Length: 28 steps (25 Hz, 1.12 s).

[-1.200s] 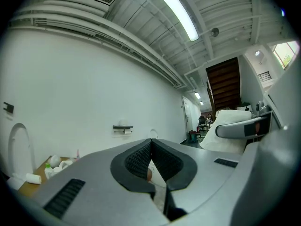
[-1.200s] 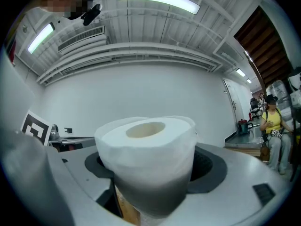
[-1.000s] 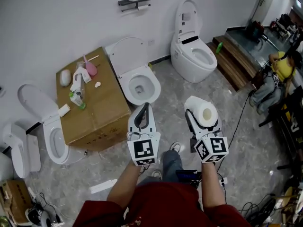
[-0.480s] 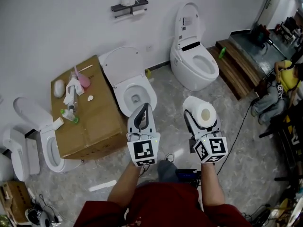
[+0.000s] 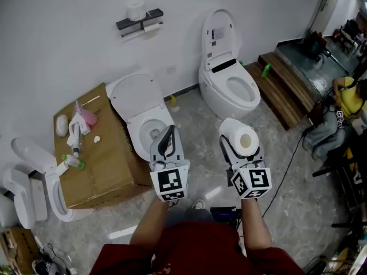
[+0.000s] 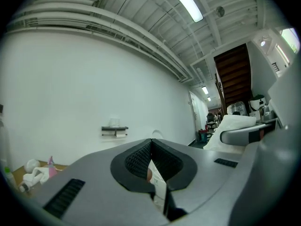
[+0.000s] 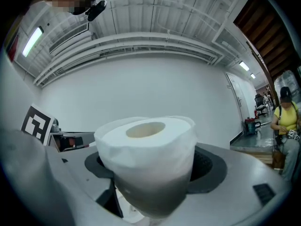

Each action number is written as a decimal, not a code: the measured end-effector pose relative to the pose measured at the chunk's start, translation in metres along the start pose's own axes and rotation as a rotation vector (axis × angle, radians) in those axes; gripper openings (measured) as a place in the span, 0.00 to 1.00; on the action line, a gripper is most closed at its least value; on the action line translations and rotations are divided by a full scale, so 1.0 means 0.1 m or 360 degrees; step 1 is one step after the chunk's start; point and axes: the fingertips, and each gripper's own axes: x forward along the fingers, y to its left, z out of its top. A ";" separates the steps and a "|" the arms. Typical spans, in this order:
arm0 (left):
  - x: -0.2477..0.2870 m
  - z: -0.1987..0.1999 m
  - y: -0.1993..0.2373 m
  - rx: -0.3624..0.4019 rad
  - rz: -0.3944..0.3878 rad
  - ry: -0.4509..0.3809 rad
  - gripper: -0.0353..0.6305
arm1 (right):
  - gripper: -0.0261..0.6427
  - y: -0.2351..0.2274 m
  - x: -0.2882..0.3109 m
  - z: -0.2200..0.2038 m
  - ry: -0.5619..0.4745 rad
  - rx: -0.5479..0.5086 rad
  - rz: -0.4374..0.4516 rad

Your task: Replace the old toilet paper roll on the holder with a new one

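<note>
The new toilet paper roll [image 7: 148,149] sits between the fingers of the right gripper [image 5: 236,145], which are clamped on its sides. It stands upright, its core hole facing the ceiling. The holder [image 5: 139,23] is fixed high on the white wall, well apart from both grippers, up and to the left in the head view. The old roll [image 5: 151,27] hangs under it, and what looks like another roll stands on top of the holder. The old roll's axis appears to run level along the wall, so the new roll will probably need tipping onto its side before it can go on.

The left gripper [image 5: 170,132] has its fingers pressed together with nothing between them. It lines up more closely with the holder than the right one does, so it seems the likelier one to pull the old roll off. An open toilet [image 5: 146,125] stands on the floor between the grippers and the wall.
</note>
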 end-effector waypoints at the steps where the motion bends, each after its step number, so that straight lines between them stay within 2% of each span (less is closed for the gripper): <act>1: 0.08 0.00 -0.03 -0.0001 0.0002 0.0001 0.08 | 0.67 -0.07 0.04 0.00 0.0002 0.0008 0.0001; 7: 0.49 -0.10 -0.10 -0.0003 -0.0004 0.0030 0.08 | 0.67 -0.35 0.36 -0.11 0.0024 0.0043 0.0013; 12: 0.93 -0.18 0.00 0.0009 0.0001 0.0027 0.08 | 0.67 -0.49 0.81 -0.14 0.0009 0.0048 0.0024; 28: 2.90 -0.17 1.13 0.0014 0.0059 -0.0007 0.08 | 0.67 -0.44 3.21 0.09 0.0000 -0.0006 0.0127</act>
